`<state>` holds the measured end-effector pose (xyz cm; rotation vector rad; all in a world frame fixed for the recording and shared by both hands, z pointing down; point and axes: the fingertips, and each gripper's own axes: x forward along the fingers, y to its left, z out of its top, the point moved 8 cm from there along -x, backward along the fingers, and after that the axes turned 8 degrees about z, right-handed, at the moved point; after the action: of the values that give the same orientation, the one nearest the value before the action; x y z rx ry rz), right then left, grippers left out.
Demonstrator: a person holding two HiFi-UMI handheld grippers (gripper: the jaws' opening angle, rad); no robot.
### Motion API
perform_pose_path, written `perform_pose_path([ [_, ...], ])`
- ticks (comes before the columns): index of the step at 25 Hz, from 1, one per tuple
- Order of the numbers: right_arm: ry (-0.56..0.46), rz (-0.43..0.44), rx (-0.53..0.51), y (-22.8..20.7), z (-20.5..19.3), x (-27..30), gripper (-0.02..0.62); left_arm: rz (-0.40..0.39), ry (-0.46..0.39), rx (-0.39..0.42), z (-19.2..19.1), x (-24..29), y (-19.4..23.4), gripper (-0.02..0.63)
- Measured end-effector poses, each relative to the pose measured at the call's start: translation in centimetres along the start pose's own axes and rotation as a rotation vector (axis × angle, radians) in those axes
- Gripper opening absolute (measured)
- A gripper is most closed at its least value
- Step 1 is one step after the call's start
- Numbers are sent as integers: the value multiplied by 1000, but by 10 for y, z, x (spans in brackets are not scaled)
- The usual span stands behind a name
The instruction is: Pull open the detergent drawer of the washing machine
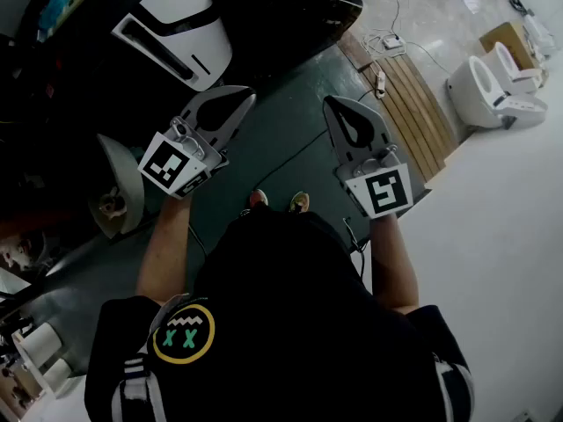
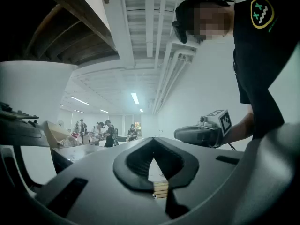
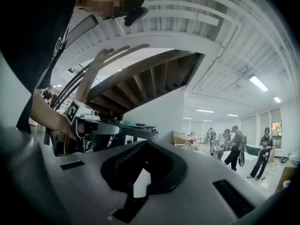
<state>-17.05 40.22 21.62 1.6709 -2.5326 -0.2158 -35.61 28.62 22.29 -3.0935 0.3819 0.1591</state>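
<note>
Both grippers held out level ahead of the person, side by side, well apart. Left gripper (image 2: 153, 144): jaws clenched together, nothing between the pads. Right gripper (image 3: 145, 144): the same, clamped tight and empty.

In the head view a white appliance (image 1: 180, 25) with a long dark slot lies beyond the left gripper, clear of its tips. Cannot tell whether this is the washing machine, and no drawer front can be made out.

Dark green floor (image 1: 290, 139) underfoot. Wooden slats (image 1: 409, 104) and two white toilets (image 1: 493, 86) off to the right.
</note>
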Motion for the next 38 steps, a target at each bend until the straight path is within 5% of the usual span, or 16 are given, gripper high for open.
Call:
perform_pose_path([
  [23, 23, 6, 15, 3, -11, -4, 56, -12, 12, 33, -20, -1, 2, 23],
  [25, 46, 14, 9, 2, -15, -5, 96, -24, 10, 33, -20, -1, 0, 31],
  [32, 57, 50, 23, 3, -15, -8, 295, -61, 38, 38, -20, 3, -6, 288],
  [38, 49, 75, 57, 0, -16, -4, 562, -38, 41, 81, -19, 7, -3, 447],
])
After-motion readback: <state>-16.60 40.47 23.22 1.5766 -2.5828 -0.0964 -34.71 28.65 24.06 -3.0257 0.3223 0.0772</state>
